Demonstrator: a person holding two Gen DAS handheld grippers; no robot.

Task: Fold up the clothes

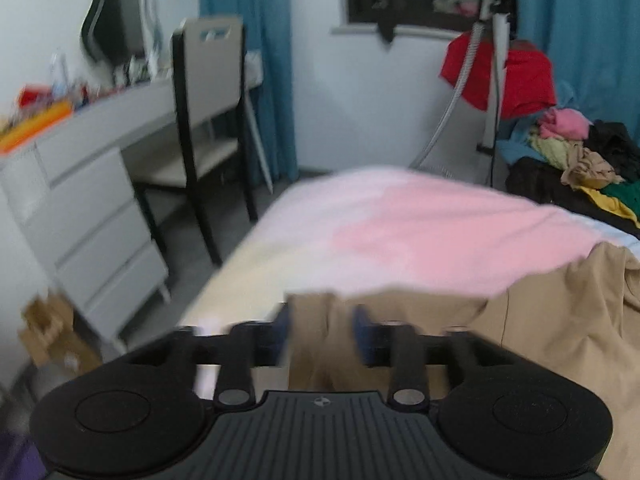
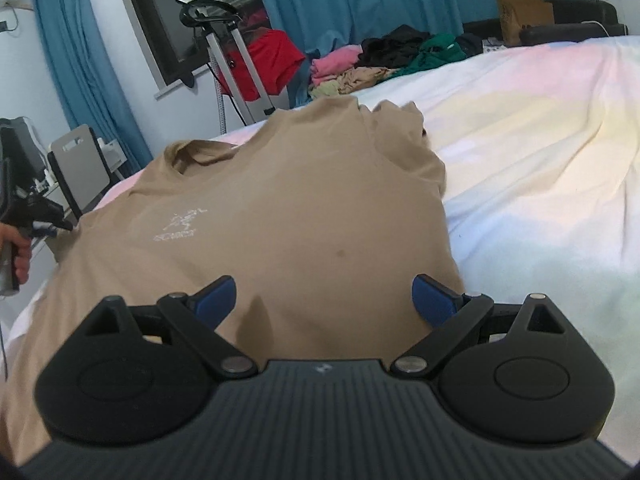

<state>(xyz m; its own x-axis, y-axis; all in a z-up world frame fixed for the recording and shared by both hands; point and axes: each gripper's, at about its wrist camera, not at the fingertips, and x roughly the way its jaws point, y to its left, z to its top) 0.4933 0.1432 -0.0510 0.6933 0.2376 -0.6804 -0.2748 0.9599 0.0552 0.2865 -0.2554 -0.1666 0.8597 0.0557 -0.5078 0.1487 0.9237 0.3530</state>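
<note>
A tan T-shirt (image 2: 288, 216) with a small white chest logo lies spread face up on the bed (image 2: 540, 152), collar toward the far left. My right gripper (image 2: 324, 296) is open, its blue pads wide apart over the shirt's lower part. My left gripper (image 1: 322, 332) is shut on a bunched edge of the tan T-shirt (image 1: 560, 320), which drapes off to the right in the blurred left wrist view. The left gripper also shows in the right wrist view (image 2: 56, 224), at the shirt's left sleeve.
A pile of mixed clothes (image 2: 384, 64) lies at the bed's far end beside a garment steamer (image 2: 224, 48) draped with a red cloth. A grey dresser (image 1: 92, 208) and a chair (image 1: 208, 120) stand left of the bed. Blue curtains (image 2: 360, 0) hang behind.
</note>
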